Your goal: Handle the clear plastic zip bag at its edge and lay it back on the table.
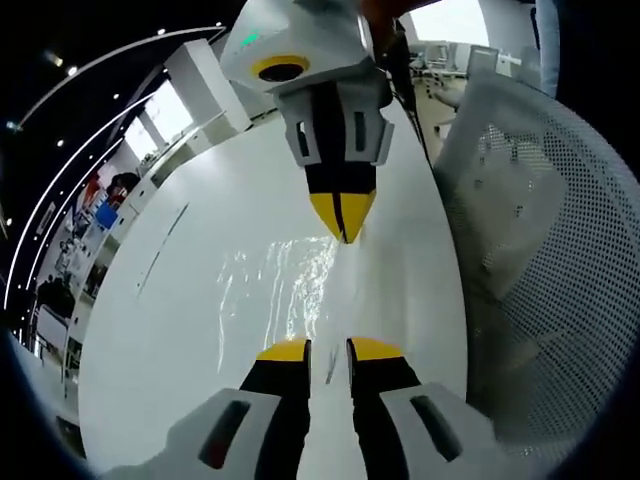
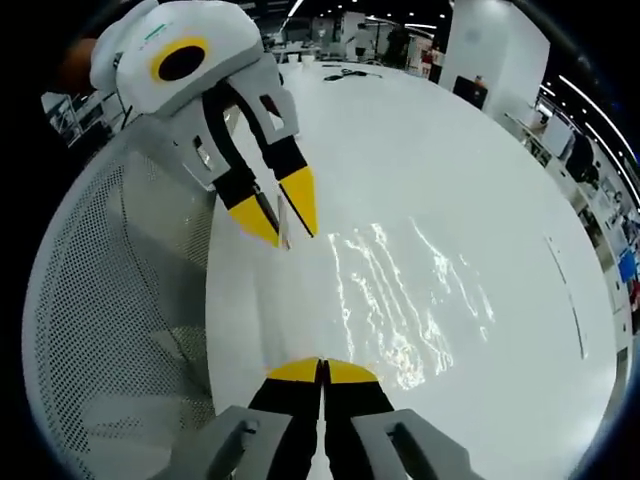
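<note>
- Clear zip bag (image 1: pixel 285 285) lies flat on the white worktop (image 1: pixel 160 330), between both tools.
- Right tool (image 2: pixel 322 368) pressed together at its near edge; left tool (image 1: pixel 328 350) slightly spread there.
- Light, limp, slippery film (likely); pinch the edge.

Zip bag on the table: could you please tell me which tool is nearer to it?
Right, narrowly. The right tool, jaws shut, has its tips at one edge of the zip bag; the left tool, jaws slightly apart, sits just off the opposite edge.
</note>
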